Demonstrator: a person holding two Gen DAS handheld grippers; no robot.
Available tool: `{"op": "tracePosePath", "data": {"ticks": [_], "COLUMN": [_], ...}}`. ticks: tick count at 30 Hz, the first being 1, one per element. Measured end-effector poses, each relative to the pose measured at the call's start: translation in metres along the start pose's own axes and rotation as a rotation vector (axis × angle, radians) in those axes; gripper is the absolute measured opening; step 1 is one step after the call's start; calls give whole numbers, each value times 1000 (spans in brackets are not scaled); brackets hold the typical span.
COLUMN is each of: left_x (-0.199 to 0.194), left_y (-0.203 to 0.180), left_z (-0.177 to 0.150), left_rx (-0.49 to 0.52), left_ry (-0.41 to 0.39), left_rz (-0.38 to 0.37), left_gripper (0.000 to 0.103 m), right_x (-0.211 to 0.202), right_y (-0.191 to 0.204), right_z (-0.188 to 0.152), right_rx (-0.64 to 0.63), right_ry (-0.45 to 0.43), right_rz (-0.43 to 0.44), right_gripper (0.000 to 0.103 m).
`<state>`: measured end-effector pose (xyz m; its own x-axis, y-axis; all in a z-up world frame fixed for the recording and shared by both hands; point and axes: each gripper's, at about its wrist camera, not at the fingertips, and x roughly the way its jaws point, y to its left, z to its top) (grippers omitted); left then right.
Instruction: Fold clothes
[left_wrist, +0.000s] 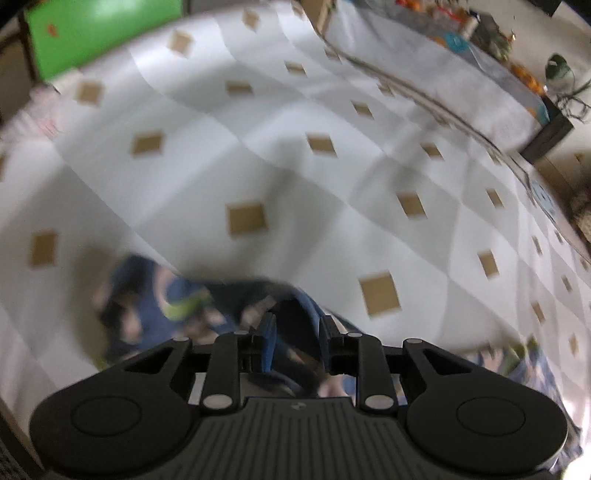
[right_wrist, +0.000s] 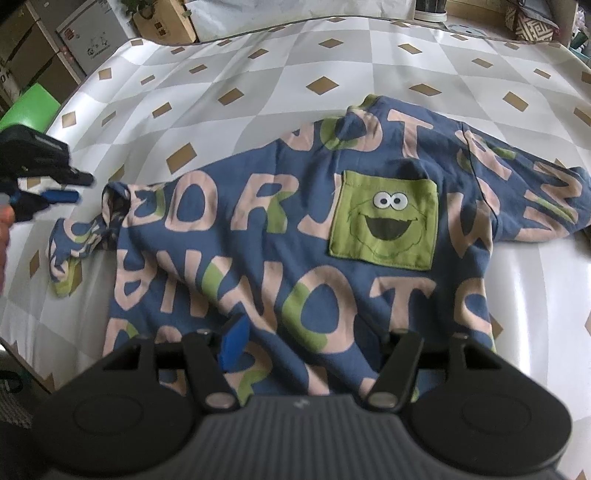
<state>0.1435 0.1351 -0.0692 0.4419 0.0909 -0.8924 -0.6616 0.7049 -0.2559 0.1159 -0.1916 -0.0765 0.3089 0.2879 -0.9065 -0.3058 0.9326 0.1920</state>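
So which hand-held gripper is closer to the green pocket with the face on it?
Right. The right hand-held gripper sits over the shirt's lower part, below the green pocket. The left hand-held gripper is off past the bunched sleeve, beyond the shirt's far side edge.

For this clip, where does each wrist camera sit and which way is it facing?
Left wrist: on the left tongs, tilted steeply down, blurred; crumpled shirt sleeve and checked tablecloth.
Right wrist: on the right tongs, angled down over the blue lettered shirt with its green pocket; jaws apart above the hem; the left tongs and part of a hand at the left edge.
Shared: shirt, tablecloth, left tongs.
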Motion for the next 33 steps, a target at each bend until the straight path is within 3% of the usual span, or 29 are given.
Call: {"op": "tracePosePath", "data": {"ticks": [5,10,24,33], "left_x": [22,27,55,68], "left_y": [-1,-9,-16,-15], "left_z": [-3,-4,6,8], "left_rx": [-40,-16,-95,-125], "left_ry": [87,85,117,128], "left_rz": [-25,-34,-60,-53], "left_gripper": [23,23,32,34], "right_x": [6,9,40,62], "right_y": [5,9,1,24], "right_z": [7,18,55,87], "right_rx": [-1,-7,92,46], "right_ry": [1,-21,-56,-117], "right_rz": [5,13,28,59], "right_gripper": [61,62,62,62]}}
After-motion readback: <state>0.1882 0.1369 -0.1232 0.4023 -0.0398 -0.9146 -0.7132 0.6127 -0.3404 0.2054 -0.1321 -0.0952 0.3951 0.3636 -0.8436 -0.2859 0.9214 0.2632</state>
